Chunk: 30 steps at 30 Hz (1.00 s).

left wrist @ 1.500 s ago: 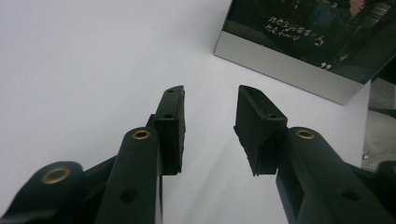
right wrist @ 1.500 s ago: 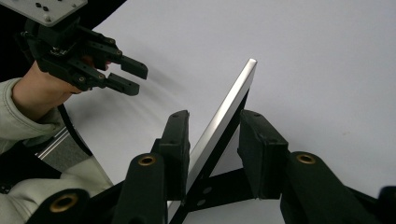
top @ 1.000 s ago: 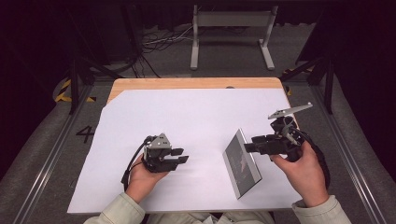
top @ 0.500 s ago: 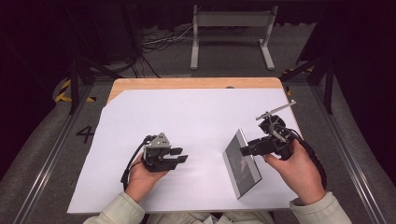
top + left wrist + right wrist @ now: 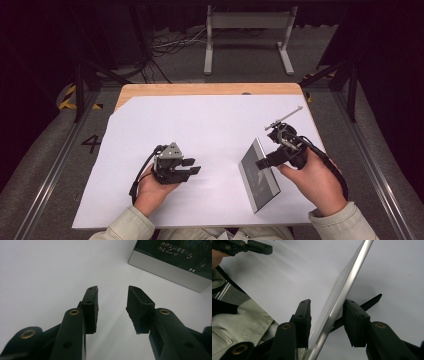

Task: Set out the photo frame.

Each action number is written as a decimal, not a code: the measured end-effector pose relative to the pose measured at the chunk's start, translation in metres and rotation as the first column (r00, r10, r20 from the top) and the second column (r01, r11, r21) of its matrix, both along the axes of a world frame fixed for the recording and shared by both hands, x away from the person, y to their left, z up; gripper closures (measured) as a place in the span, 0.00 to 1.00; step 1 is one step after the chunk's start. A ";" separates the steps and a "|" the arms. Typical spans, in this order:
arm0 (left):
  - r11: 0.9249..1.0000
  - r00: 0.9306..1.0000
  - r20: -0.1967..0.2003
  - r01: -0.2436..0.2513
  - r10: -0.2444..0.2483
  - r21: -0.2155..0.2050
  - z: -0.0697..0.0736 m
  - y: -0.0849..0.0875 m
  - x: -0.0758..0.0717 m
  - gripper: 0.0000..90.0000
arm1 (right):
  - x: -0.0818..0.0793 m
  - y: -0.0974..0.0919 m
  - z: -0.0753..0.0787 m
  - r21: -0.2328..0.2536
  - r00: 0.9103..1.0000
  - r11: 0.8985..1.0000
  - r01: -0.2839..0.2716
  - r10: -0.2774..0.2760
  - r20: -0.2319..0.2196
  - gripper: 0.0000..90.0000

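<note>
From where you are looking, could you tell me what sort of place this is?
Probably a lab recording station, not a home: a table covered by a white sheet, black curtains around it, loose cables on the floor, and handheld grippers working a flat silver box.

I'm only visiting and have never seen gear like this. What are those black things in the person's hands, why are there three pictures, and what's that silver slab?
No robot here: a person holds a hand-worked tool with two black jaws in each hand. One picture looks down from above the white table; the other two come from small cameras riding on each tool, looking along its jaws. The left gripper rests open, with nothing between its jaws. The right gripper has its jaws on either side of the edge of a thin silver box with a dark printed face; they have just been closing, with a gap remaining on one side.
</note>
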<state>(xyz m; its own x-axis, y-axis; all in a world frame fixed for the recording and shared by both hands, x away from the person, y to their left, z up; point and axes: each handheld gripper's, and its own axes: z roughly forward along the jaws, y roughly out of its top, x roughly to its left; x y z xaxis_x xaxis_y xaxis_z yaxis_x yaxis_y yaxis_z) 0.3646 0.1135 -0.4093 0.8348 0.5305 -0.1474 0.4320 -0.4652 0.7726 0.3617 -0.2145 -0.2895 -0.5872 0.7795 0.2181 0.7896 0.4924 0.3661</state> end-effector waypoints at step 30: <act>1.000 1.000 0.021 -0.002 0.002 0.016 0.000 -0.003 -0.001 0.69 | 0.006 0.012 -0.001 -0.110 0.999 0.994 0.009 -0.012 -0.029 0.80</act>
<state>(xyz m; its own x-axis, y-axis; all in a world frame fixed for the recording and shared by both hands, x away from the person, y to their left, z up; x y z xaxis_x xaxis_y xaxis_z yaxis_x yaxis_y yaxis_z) 0.3632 0.1110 -0.4094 0.8365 0.5345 -0.1208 0.4165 -0.4769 0.7740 0.3676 -0.2029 -0.2910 -0.5732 0.8060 0.1479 0.8049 0.5199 0.2861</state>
